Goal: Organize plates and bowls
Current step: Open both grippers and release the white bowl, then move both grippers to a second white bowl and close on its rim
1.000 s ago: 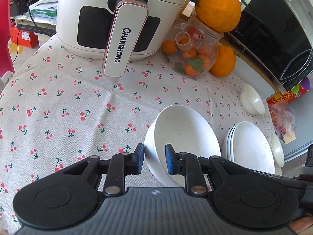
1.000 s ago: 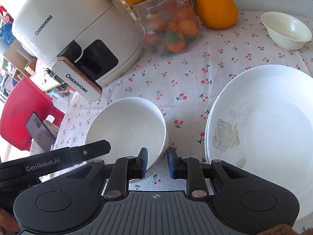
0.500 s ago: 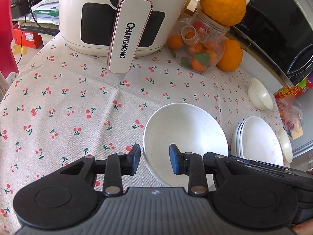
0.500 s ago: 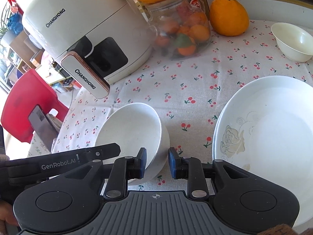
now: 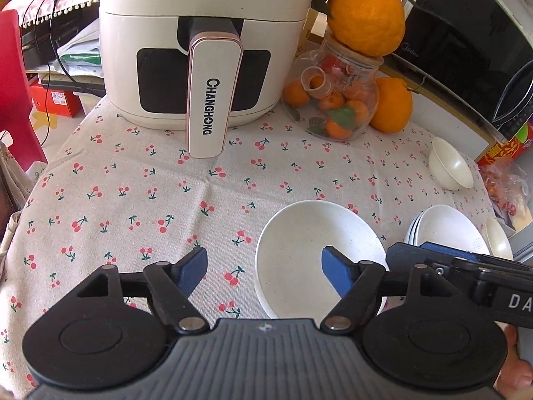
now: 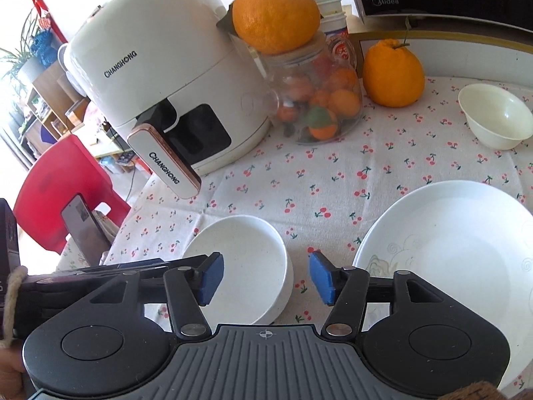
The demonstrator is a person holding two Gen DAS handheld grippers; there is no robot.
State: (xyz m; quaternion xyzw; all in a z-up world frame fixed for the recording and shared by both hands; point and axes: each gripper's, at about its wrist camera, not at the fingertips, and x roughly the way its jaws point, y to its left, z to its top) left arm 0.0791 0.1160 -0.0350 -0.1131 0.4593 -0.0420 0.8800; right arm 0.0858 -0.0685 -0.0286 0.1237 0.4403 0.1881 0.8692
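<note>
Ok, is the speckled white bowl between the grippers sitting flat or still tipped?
Flat. The speckled white bowl rests upright on the tablecloth, empty; both grippers' jaws have just opened, pads off its rim.

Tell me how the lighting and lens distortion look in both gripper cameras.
Left wrist view: even daylight, sharp, and fisheye bending curves the microwave at the right edge. Right wrist view: the upper left corner is washed out white, and the air fryer leans from the distortion.

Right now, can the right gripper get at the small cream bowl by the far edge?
Probably yes. The right gripper is open and empty, having just opened off the white bowl. Bare tablecloth lies between it and the cream bowl; the plate stack sits to one side, so steer past its rim.
</note>
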